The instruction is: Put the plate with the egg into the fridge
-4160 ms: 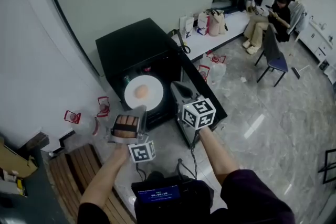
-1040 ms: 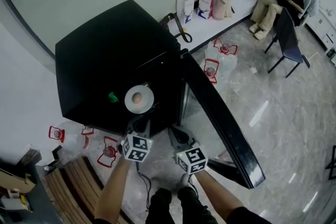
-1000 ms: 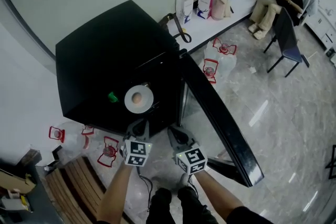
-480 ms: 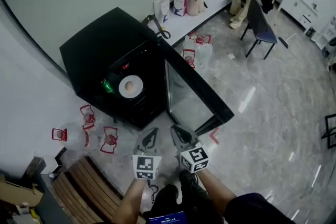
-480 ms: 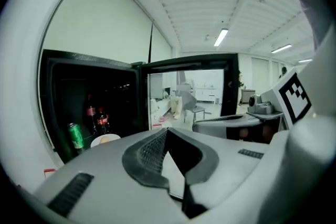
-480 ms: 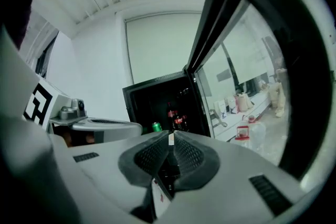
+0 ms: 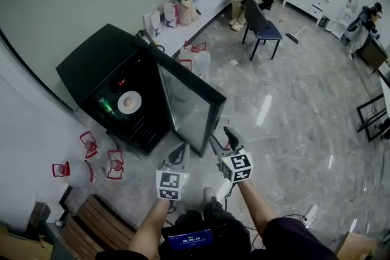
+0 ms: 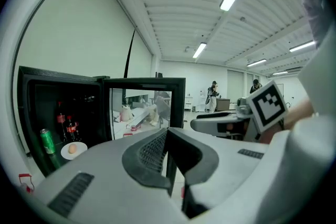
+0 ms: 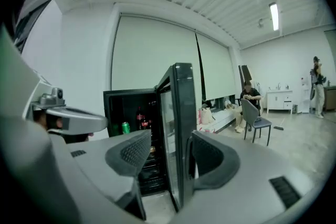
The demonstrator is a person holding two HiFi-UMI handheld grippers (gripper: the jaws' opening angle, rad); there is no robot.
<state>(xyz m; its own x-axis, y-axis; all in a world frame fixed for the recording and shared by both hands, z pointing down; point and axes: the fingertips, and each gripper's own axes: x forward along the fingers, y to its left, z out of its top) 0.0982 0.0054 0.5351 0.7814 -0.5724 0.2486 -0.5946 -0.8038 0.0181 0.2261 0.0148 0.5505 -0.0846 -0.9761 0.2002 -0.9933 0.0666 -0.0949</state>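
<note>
The left tool (image 7: pixel 178 150) is nearest, and its own view shows the jaws pressed together on nothing. Beside it, the right tool (image 7: pixel 224 138) has just been opening. Its jaws stand wide apart and empty, with the edge of the fridge door (image 9: pixel 184 128) far off in the gap. Beyond, the black fridge (image 7: pixel 91 67) stands open. The plate (image 7: pixel 129 102) with the egg (image 7: pixel 127 103) lies on a shelf inside. The left gripper view shows it side-on, with a green can (image 8: pixel 47 140) just beside it and cola bottles (image 8: pixel 65 126) behind. In the right gripper view the plate cannot be made out.
</note>
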